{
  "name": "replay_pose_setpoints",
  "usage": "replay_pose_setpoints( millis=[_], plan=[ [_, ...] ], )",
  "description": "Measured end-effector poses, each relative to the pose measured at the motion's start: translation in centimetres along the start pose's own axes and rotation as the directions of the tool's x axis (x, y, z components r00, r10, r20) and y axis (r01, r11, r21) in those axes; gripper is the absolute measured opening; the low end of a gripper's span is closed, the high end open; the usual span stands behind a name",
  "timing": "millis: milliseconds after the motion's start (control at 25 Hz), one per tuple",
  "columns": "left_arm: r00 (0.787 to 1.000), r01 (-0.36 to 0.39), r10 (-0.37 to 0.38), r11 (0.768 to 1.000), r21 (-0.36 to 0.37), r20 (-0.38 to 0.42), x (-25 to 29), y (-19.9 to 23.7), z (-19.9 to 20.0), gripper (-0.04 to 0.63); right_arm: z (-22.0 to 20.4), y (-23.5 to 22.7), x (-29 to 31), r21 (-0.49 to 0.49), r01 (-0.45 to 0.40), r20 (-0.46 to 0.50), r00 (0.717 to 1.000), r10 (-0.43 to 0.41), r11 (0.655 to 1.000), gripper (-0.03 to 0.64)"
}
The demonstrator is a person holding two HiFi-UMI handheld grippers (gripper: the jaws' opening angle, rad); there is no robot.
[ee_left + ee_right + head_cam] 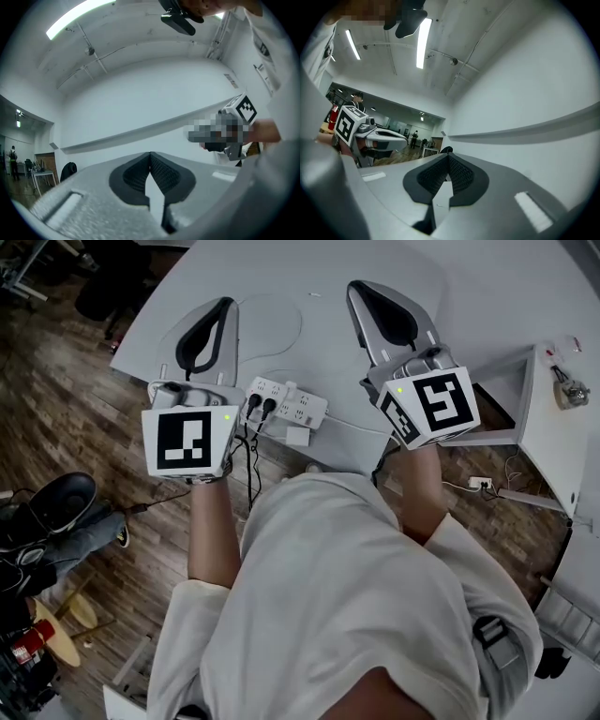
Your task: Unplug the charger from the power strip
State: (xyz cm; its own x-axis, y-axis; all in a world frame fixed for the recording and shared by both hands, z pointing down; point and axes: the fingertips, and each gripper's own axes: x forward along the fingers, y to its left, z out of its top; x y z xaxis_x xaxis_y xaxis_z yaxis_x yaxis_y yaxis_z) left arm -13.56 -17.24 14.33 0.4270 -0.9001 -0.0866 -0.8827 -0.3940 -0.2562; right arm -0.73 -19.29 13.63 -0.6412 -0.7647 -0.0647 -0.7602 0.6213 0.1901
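Observation:
In the head view a white power strip (287,400) lies near the front edge of the grey table (469,296), with two black plugs (261,406) in its left end and black cables hanging off the edge. A small white block (298,435), maybe the charger, sits against the strip's near side. My left gripper (225,304) is held up left of the strip, shut and empty (150,155). My right gripper (357,287) is up on the strip's right, jaws also shut with nothing in them (449,157). Both point level at a white wall.
A white shelf unit (553,442) stands at the right with small hardware (570,388) on top. A wall socket plate (481,483) lies on the wooden floor below. Dark shoes and gear (58,504) sit at the left. People stand far off in the room (415,137).

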Motion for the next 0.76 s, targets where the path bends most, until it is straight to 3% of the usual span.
replay_pose_setpoints(
  millis=[760],
  plan=[
    [0.999,-0.022,0.02,0.999,-0.034,-0.05,-1.1,0.2,-1.5,0.005,-0.9,0.7,-0.2,0.016,-0.017,-0.037,0.999,0.018,1.0,0.002]
  ],
)
